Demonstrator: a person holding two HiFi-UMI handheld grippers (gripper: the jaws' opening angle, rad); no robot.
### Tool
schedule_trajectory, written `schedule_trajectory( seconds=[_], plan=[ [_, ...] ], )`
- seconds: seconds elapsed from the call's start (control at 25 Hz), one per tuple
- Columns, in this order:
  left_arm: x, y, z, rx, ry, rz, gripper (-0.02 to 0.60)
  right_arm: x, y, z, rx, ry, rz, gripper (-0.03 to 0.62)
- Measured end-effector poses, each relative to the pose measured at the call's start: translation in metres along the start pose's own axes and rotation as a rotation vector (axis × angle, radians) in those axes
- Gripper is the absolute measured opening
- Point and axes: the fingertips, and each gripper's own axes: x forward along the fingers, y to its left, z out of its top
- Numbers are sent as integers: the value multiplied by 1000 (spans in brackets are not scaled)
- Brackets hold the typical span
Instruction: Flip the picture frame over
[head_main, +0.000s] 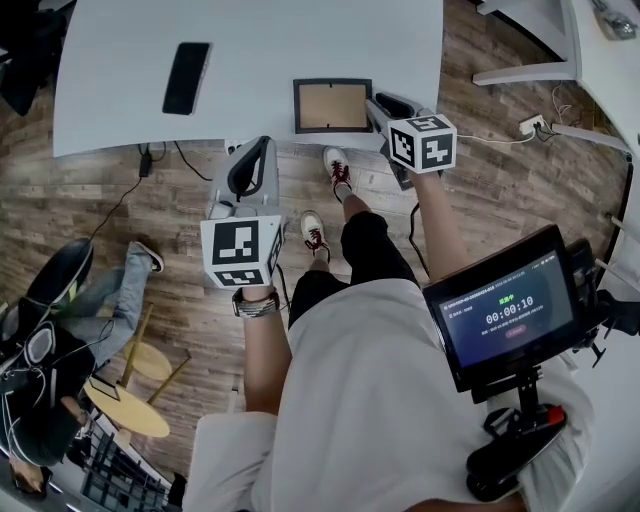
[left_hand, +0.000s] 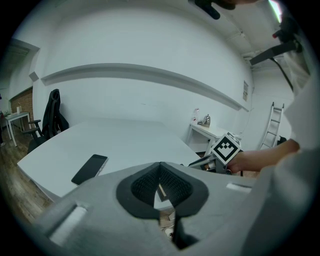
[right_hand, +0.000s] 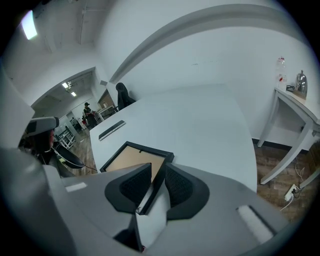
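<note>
The picture frame (head_main: 332, 105), black-rimmed with its brown backing facing up, lies flat near the front edge of the white table (head_main: 250, 40). My right gripper (head_main: 376, 104) is at the frame's right edge. In the right gripper view that black edge (right_hand: 159, 167) runs between the two pads, and my right gripper (right_hand: 156, 174) is shut on it. My left gripper (head_main: 264, 141) hangs over the floor just in front of the table edge, left of the frame. Its tips (left_hand: 160, 165) meet with nothing between them.
A dark phone (head_main: 187, 77) lies on the table left of the frame. White side tables (head_main: 540, 50) stand to the right. A seated person (head_main: 70, 330) and a stool (head_main: 125, 405) are at the left on the wooden floor. Cables run under the table edge (head_main: 150, 160).
</note>
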Motion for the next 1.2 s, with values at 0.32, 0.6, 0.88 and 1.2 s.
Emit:
schedule_trajectory(
  seconds=[0.32, 0.6, 0.88, 1.2],
  plan=[
    [12, 1, 2, 6, -19, -8, 3, -10, -6, 9, -22, -46, -50, 6],
    [-5, -16, 30, 40, -66, -19, 3, -54, 8, 32, -57, -105, -62, 3],
    [-35, -39, 69, 98, -140, -29, 3, -125, 31, 73, -81, -247, -81, 3],
    [-59, -50, 101, 162, -203, -45, 3, -192, 68, 123, -114, -419, -42, 3]
  ],
)
